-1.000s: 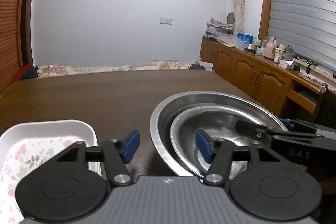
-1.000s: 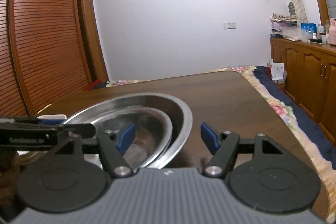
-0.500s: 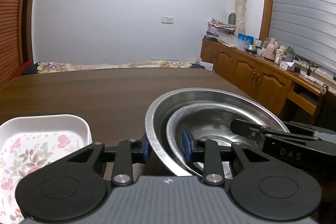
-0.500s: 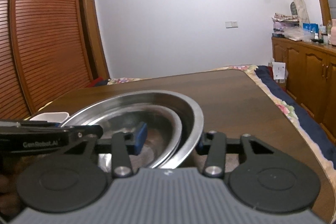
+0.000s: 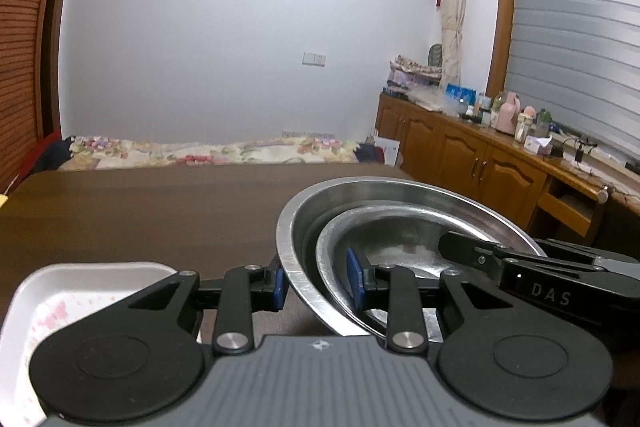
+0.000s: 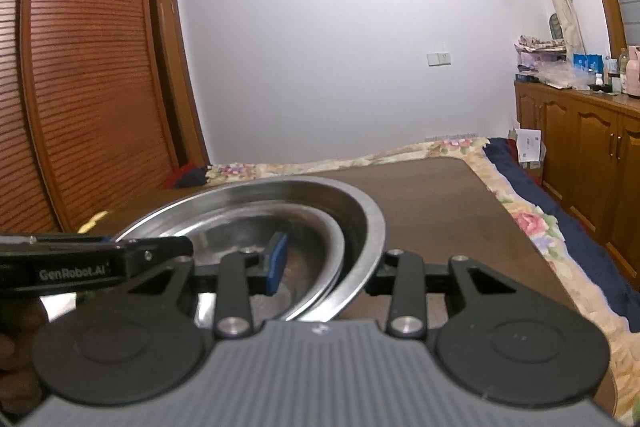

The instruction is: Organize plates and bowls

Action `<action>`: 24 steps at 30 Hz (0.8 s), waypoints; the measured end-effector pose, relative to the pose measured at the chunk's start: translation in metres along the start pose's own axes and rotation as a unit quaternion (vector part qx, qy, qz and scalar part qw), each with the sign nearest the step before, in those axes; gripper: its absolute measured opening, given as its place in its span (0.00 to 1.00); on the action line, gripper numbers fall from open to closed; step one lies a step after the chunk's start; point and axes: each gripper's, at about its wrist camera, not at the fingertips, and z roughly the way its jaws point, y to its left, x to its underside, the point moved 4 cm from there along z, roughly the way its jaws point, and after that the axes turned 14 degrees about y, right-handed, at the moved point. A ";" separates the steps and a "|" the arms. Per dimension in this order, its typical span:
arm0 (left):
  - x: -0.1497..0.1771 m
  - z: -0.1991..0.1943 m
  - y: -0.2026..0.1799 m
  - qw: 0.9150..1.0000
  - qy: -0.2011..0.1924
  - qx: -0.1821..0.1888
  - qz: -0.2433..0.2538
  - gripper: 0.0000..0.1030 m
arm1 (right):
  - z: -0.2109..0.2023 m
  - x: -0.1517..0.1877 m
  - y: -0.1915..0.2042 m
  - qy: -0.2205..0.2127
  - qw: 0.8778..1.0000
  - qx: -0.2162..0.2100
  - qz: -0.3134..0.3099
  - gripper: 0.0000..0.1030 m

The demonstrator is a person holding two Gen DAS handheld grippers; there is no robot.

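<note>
My L gripper (image 5: pixel 320 285) clamps big steel bowl (image 5: pixel 400 189) rim at 9 o'clock; R gripper (image 6: pixel 326 267) clamps 3 o'clock. Small bowl (image 5: pixel 400 227) nested inside. Advise level, even lift.

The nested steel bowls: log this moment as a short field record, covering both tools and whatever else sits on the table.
outer_item: large round stainless steel bowl
inner_item: smaller round stainless steel bowl nested inside the large one
left_tool: shut across both rims on its side, one pad outside, one inside
right_tool: shut across both rims on the opposite side
nearby: white rectangular floral-print dish, left of the bowls
surface: dark brown wooden table
</note>
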 end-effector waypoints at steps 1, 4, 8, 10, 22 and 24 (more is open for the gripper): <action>-0.003 -0.004 0.001 1.000 -0.004 0.000 0.002 0.30 | -0.001 -0.003 0.001 -0.001 1.000 -0.002 0.000 0.38; -0.011 -0.012 0.006 1.000 -0.007 0.006 0.000 0.30 | -0.002 -0.009 0.004 -0.001 1.000 -0.010 0.006 0.38; -0.019 -0.024 0.011 1.000 -0.013 0.007 0.003 0.30 | -0.005 -0.017 0.011 -0.008 1.000 -0.012 0.009 0.38; -0.023 -0.029 0.014 1.000 -0.016 0.007 0.004 0.30 | -0.007 -0.021 0.015 -0.011 1.000 -0.012 0.007 0.38; -0.046 -0.057 0.041 1.000 -0.027 -0.006 0.008 0.30 | -0.003 -0.043 0.040 -0.022 0.999 -0.027 -0.003 0.38; -0.048 -0.061 0.048 1.000 -0.028 -0.010 0.004 0.30 | -0.001 -0.046 0.046 -0.022 0.999 -0.031 -0.007 0.38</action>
